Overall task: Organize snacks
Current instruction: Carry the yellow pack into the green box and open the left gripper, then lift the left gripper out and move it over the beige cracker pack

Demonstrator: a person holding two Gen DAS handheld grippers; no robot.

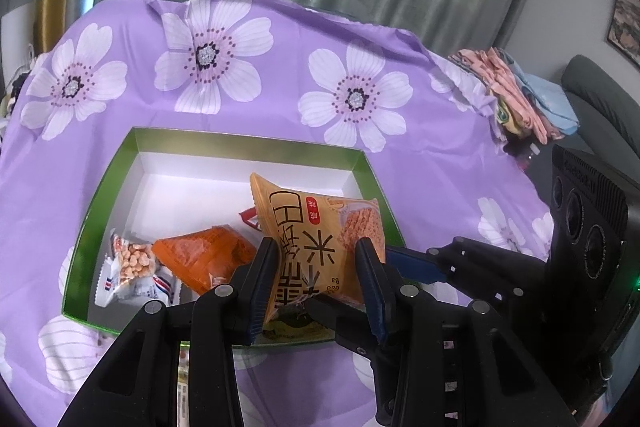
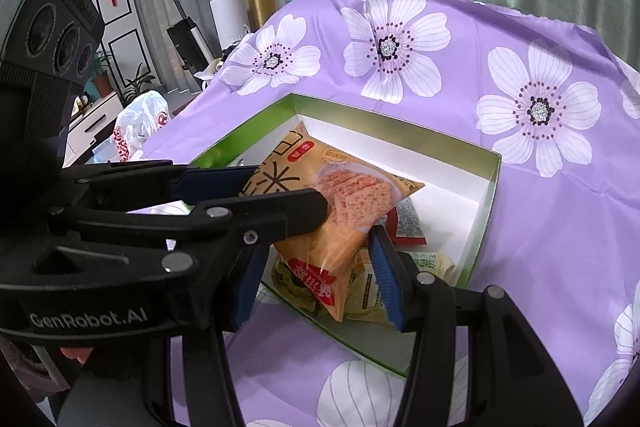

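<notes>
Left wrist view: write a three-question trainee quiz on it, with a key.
1. True or false: the box is empty.
2. What does the box stand on? A bare wood. B a purple flowered cloth. C a tray.
3. Fill in: the left tool is shut on an orange ____.

Key: 1 false, snacks lie in it. 2 B. 3 pack.
</notes>
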